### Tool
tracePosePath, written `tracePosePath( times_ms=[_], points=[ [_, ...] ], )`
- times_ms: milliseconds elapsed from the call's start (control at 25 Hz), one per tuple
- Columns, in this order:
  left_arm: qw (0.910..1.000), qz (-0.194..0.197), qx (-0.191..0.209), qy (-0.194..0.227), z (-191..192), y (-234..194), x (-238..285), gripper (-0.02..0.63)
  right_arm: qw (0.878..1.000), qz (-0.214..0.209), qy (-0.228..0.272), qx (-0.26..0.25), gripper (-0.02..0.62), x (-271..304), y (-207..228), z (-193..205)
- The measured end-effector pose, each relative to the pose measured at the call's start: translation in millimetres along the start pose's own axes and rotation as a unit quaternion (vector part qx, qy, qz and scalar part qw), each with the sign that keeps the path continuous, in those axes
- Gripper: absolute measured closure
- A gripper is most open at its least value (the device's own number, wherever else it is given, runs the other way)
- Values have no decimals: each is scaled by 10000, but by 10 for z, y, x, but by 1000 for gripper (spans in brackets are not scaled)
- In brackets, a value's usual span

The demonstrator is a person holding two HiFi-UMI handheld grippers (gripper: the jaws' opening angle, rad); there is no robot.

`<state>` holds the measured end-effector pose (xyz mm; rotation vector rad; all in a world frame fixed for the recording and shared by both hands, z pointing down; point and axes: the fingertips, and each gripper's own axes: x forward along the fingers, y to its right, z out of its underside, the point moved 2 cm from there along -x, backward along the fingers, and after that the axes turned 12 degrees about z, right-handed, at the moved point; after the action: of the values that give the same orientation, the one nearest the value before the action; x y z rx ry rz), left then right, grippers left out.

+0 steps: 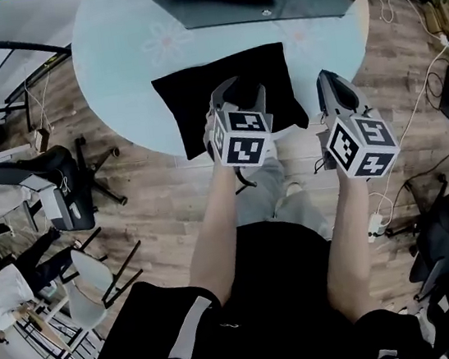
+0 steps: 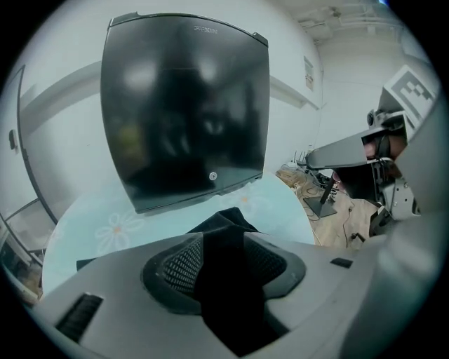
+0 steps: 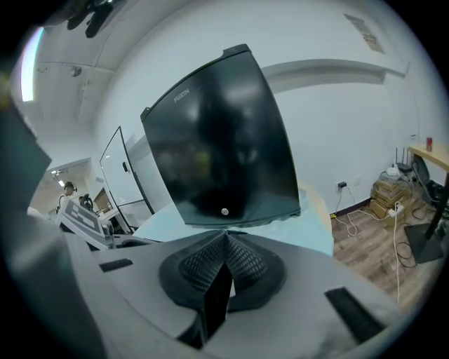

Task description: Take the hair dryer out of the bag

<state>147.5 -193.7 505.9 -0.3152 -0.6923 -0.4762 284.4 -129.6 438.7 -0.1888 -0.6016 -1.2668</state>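
Light is even, cool and moderately bright, with no hard shadows.

- **Head view:** Heavy fisheye bends the wooden floor at the edges. The centre is sharp. The black bag reads as a flat dark patch on the pale bench, with no fabric detail.
- **Both gripper views:** Circular vignette with black corners, and the walls curve. The dark monitor carries soft smeared reflections. The left tongs and right tongs are slightly soft up close, but the pad mesh is still readable.
- **Right gripper view:** A strip light blows out at the upper left edge.
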Motion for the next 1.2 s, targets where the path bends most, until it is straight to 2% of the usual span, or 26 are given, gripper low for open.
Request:
tracePosePath(
  times_ms=[280,520,720,920,960,1000,1200],
  points=[
    [9987,248,415,-135,-49,-91,214,375,9994,296,78,133,591,112,72,-43],
    [9975,540,417,-185,-22,-66,377,377,9989,452,49,128,589,195,166,-64],
    [9951,747,579,-287,13,-2,443,414,9992,411,1,23,590,277,98,-111],
    [9950,815,543,-200,-4,23,409,449,9993,302,-109,-176,589,315,-24,-95],
    [9957,770,484,-150,-23,9,393,497,9992,296,-118,-220,590,323,-40,-109],
    [9964,717,428,-115,-38,-6,377,583,9992,291,-119,-260,590,324,-54,-129],
    [9975,579,380,-115,-37,-51,307,583,9984,130,-93,-539,589,274,-173,-242]
  ],
)
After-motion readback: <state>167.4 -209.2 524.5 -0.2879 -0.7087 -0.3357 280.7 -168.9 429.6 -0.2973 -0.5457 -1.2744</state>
